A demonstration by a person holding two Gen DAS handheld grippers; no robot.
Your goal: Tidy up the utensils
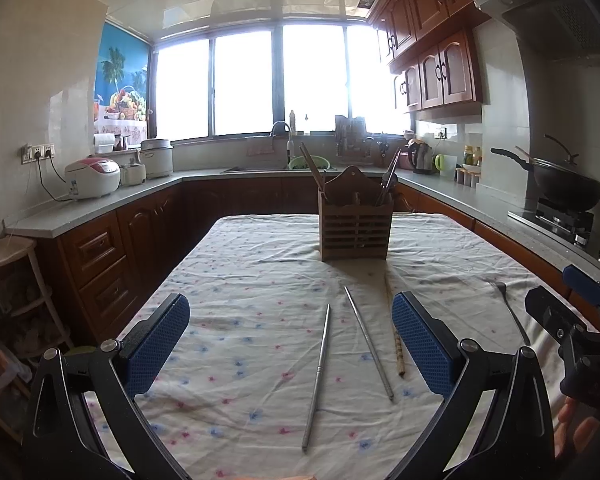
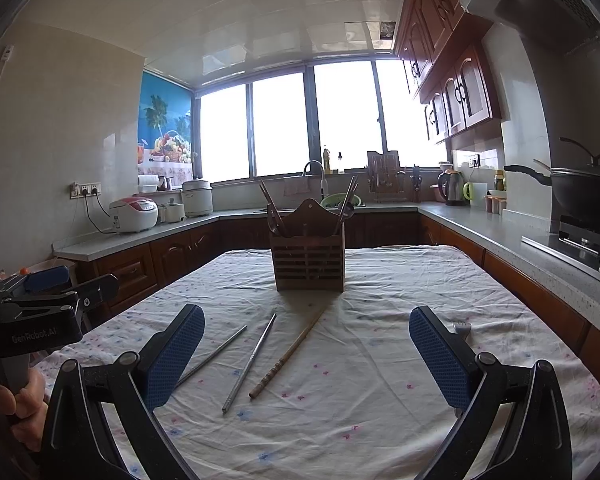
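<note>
Now both the left gripper (image 1: 290, 344) and right gripper (image 2: 306, 354), with dimpled blue pads, gape empty above the wrinkled floral tablecloth (image 1: 240, 280). Two slim steel chopsticks (image 1: 318, 376), a ridged bamboo chopstick (image 2: 286, 354) and a metal fork (image 1: 510, 308) lie before the slatted wooden utensil holder (image 1: 354, 220).

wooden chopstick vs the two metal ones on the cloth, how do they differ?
The wooden chopstick is tan with a ridged near end; the metal chopsticks are grey and smooth. The wooden one lies nearest the fork, the metal ones further left. All lie loose before the holder.
</note>
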